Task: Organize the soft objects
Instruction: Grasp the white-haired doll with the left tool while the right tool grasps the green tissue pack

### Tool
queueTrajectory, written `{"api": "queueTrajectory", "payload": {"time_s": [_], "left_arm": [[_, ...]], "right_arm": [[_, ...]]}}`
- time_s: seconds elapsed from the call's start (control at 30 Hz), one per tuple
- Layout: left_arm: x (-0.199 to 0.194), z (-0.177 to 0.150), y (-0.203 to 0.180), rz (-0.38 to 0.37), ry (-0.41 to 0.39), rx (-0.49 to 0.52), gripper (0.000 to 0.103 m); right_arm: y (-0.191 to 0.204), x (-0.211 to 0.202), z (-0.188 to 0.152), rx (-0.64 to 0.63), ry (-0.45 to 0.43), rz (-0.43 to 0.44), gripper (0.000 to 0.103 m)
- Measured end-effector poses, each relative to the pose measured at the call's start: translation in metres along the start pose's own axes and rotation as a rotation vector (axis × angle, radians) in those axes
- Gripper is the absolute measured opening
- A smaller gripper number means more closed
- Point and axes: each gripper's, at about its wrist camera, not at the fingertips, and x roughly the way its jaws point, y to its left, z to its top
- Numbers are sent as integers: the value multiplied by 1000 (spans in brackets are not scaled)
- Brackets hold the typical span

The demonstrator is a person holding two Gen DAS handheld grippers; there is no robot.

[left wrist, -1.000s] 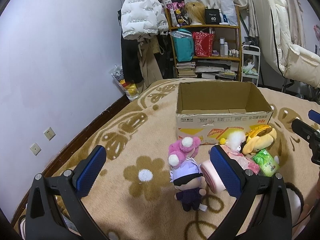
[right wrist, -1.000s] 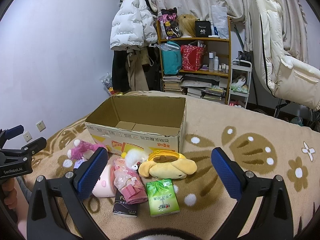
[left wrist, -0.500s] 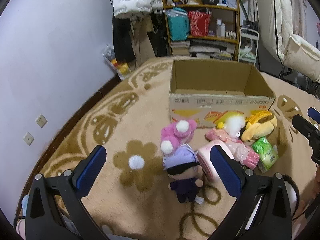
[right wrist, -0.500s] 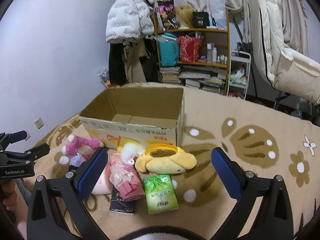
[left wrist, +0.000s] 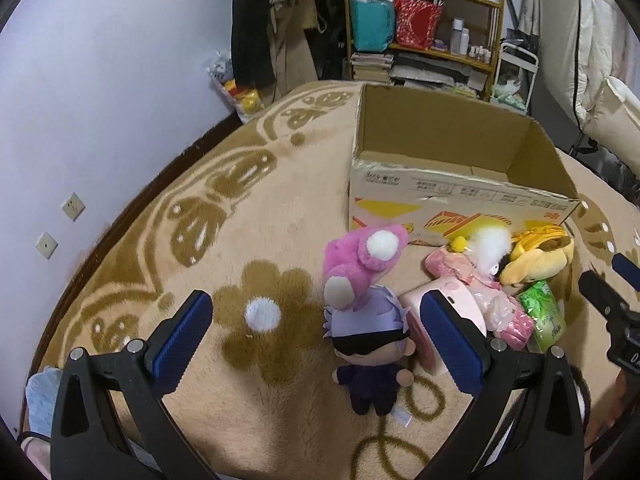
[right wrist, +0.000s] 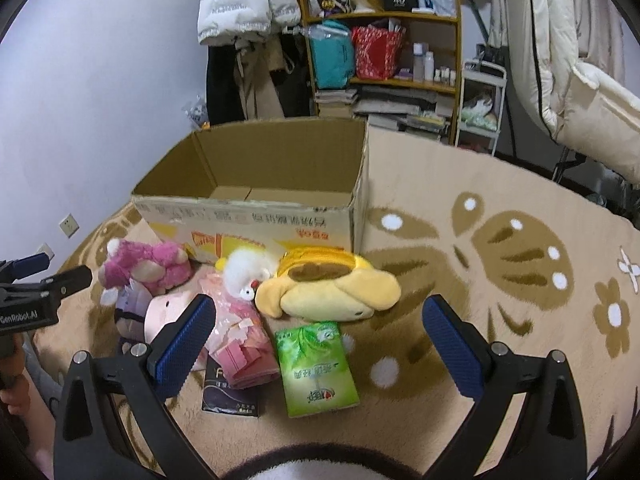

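The left hand-held gripper hangs above the beige plush carpet with brown flower and butterfly patterns, pitched downward, its blue-padded fingers spread wide apart and holding nothing. Between them, toward the 1 o'clock side of the left wrist view, lies a small doll with pale lilac hair, a black blindfold and a dark purple outfit, on its back with its feet toward the camera. Touching its head at 12 o'clock is a pink fuzzy plush toy with white pompom paws.

The right hand-held gripper is held lower and more level, its fingers likewise wide apart and empty. Between them at 12 o'clock lies a green soft pack of tissues flat on the carpet. Just beyond it rests a yellow floppy-eared dog plush with a brown cap, and at 11 o'clock a white fluffy toy leans on a pink plastic-wrapped bundle. A dark flat packet lies partly under that bundle. A pale pink round object sits behind the left finger at 10 o'clock.

Beyond the whole cluster stands an open brown cardboard box with printed red and yellow sides; the inside that shows holds only its bottom flaps. All the soft things lie outside it, against its near wall.
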Motion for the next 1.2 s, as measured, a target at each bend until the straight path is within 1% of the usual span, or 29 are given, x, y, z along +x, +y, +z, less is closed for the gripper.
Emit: {"api": "queueTrajectory", "payload": {"time_s": [0.1,0.43,0.63,0.73,0.87,1.2], "left_arm": [[11,0,1,-15,47,-8,103],[38,-7,-8,-50,158,11,103],[55,-11,-11,-51,221,9,103],[60,-11,-11,-53,240,10,103],[63,-10,-13,-49,244,23,103],[74,-11,-17,-80,282,21,103]], "right_arm": [[2,11,-1,-14,31,-1,103],[2,48,-4,-30,131,-24,103],[-4,61,-8,-20,161,-44,103],[-9,67,-9,-6,179,-46,103],[-15,74,-8,-2,188,-74,103],[-27,88,-15,21,246,-66,103]]}}
